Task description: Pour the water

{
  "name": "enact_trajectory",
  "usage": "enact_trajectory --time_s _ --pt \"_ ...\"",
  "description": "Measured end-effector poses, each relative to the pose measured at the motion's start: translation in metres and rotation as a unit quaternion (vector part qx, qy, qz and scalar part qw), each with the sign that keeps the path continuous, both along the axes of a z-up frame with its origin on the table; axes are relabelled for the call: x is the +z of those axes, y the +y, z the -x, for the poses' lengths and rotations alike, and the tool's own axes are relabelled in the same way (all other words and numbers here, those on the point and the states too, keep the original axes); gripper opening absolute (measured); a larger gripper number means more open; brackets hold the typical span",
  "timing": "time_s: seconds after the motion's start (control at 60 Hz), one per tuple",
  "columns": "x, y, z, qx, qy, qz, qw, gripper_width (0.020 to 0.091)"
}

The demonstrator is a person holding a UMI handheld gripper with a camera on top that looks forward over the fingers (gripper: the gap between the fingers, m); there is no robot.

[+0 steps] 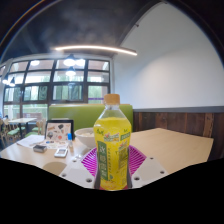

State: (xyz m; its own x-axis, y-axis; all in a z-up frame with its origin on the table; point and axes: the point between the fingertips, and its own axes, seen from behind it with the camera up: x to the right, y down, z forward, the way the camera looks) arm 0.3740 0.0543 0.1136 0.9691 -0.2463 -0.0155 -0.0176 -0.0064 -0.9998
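We're in a bright room with a wall of windows (55,85) well behind the bottle and a long ceiling light (95,49) high above it. A green bench (75,113) runs just behind the bottle, and the wooden table (175,145) spreads out beneath and to its side. And there it is: the bottle (113,145), yellow label, cap on, upright, clamped between the pink pads of the gripper (113,165), both fingers pressing its sides. A pale bowl or cup (85,135) sits just beside and behind the bottle; small items (50,148) lie further off. Grasp looks done; tilting and pouring not yet begun.
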Motion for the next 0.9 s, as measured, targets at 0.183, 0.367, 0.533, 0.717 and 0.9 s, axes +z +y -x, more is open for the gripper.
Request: enact_trajectory --time_s 0.183,0.367,0.533,0.717,0.9 --pt "-0.022 -0.004 0.006 -0.008 -0.012 0.03 0.999 0.0362" --pt "-0.02 -0.007 0.008 -0.015 0.01 0.016 1.0 0.0468" --pt "-0.031 -0.02 0.011 -0.017 0.051 0.059 0.997 0.0755" --pt "-0.015 -0.078 0.032 -0.028 0.038 0.068 0.997 0.0813" --pt "0.009 -0.149 0.081 -0.006 0.036 0.064 0.997 0.0837"
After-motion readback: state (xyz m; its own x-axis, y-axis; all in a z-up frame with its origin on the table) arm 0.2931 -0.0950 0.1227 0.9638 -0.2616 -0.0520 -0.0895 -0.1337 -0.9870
